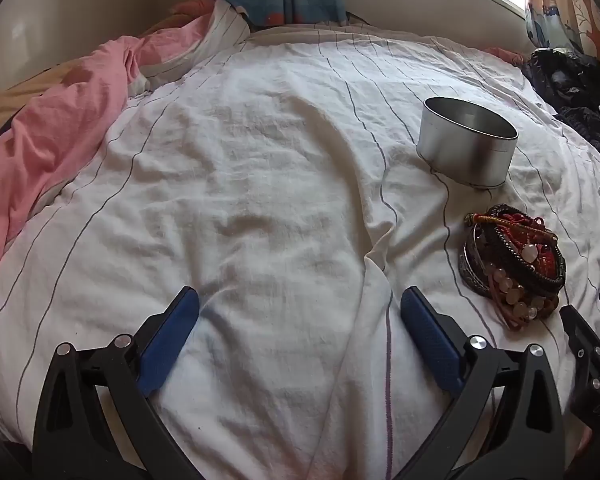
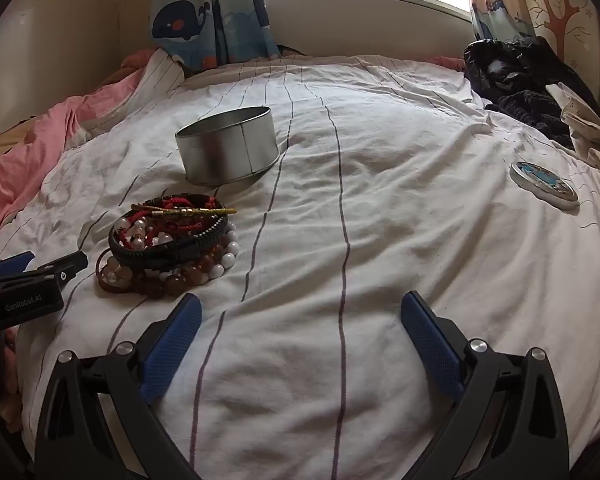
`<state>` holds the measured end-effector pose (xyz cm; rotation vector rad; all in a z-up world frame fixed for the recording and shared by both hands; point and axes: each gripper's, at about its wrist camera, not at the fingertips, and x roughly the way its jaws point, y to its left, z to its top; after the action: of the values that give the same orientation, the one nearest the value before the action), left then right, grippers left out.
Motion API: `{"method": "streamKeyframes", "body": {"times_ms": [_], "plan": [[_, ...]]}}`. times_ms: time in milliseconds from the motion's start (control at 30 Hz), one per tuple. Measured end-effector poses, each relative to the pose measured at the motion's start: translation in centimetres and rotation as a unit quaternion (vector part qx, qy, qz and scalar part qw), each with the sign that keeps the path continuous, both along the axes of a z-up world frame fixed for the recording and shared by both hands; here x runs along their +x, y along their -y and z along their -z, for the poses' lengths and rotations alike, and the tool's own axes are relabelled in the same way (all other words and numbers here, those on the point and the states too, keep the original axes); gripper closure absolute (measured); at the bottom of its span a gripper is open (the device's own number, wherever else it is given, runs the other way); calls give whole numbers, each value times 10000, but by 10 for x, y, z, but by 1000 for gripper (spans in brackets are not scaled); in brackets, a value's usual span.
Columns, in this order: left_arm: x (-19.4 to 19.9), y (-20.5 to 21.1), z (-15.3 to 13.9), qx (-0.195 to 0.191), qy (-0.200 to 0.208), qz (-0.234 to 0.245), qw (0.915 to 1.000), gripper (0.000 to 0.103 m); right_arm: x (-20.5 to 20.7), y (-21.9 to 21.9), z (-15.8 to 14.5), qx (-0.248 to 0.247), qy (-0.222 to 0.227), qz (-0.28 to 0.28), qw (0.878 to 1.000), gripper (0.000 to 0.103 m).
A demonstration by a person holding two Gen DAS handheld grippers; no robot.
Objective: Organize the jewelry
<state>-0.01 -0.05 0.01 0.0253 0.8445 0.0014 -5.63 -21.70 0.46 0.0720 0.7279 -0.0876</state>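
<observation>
A: The bed (image 2: 380,240) is lying under both sets of fingers, its striped sheet rumpled. What is sitting ahead of them?

B: The tin (image 2: 228,146) is standing open and upright, ahead and left of the right gripper (image 2: 300,320), and beyond the right-hand finger of the left gripper (image 1: 300,316). Its lid (image 2: 544,186) is lying well off to the right.

A: And the jewelry?

B: The pile (image 2: 168,244) of bracelets and beads is sitting between the tin and the fingers, just past the right gripper's left finger (image 2: 172,344). Both pairs of fingers are standing wide and holding nothing.

A: So the first pick is coming, I judge. How should it go?

B: I'd be taking one bracelet off the top, not the whole tangle, closing across a single band, since strands are looking interlaced. The soft sheet may be giving under pressure, so coming down gently should help.
</observation>
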Motion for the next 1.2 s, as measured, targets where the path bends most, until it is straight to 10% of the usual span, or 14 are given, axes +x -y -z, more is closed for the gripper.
{"method": "streamKeyframes", "body": {"times_ms": [1200], "plan": [[-6, 2, -5, 25, 60, -4, 10000, 6, 1, -1, 0, -12, -13, 1, 10000, 7]]}}
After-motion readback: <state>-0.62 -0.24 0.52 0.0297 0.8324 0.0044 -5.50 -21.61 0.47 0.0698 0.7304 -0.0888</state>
